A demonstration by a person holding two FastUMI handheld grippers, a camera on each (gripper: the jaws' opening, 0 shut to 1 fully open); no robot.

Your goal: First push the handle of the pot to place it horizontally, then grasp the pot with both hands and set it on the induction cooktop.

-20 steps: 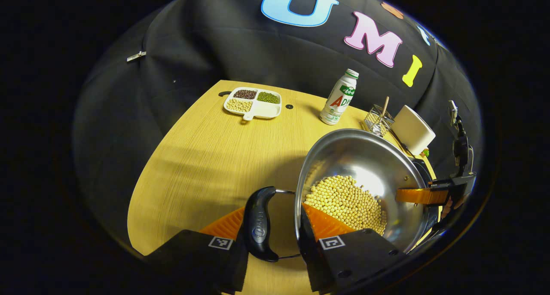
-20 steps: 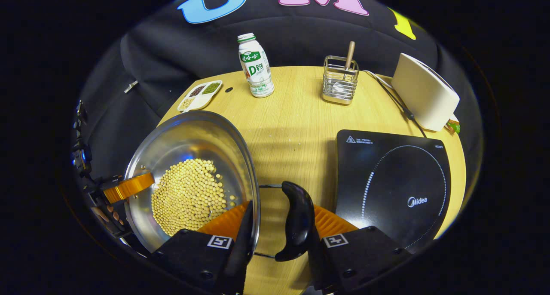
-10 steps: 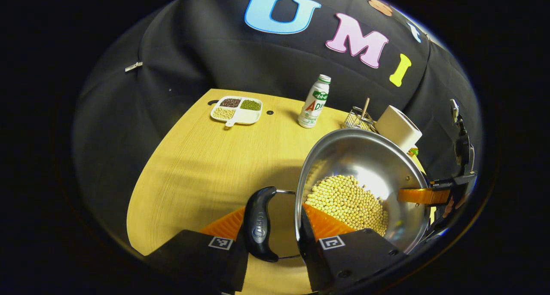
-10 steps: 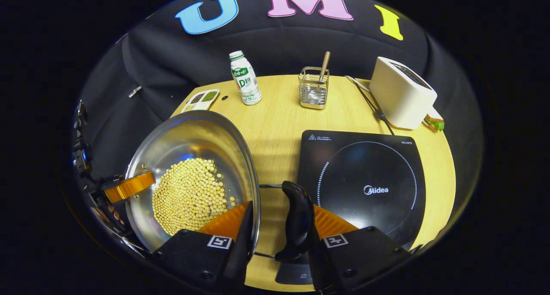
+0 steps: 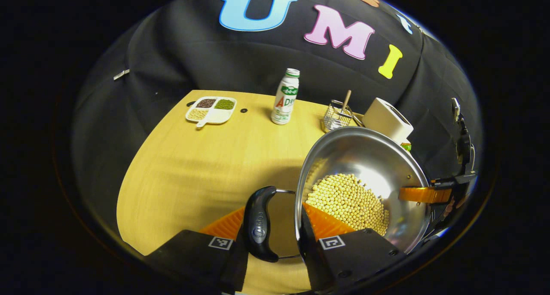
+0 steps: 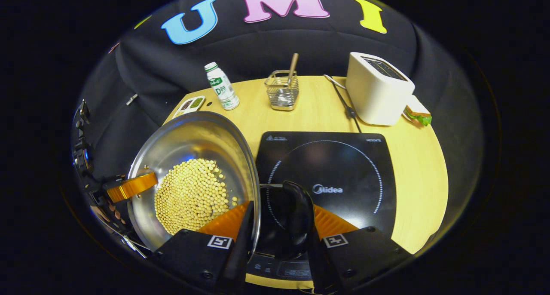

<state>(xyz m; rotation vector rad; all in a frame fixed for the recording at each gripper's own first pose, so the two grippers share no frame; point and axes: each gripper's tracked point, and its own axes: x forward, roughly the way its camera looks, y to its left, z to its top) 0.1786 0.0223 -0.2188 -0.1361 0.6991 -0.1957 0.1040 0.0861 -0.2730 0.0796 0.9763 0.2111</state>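
At lower centre of both views, the pot (image 6: 193, 179) is being carried rightward, each gripper (image 5: 275, 232) (image 6: 277, 230) clamping a side handle; the induction cooktop (image 6: 343, 174) is now being reached.

My left gripper (image 5: 275, 239) has two broad black housings, each bearing a small square black-and-white marker and dark round screws. Its fingers (image 5: 322, 224) are ribbed on the inner faces. My right gripper (image 6: 277, 239) is built alike: black blocks, square markers, screw heads, ribbed fingers (image 6: 328, 222).
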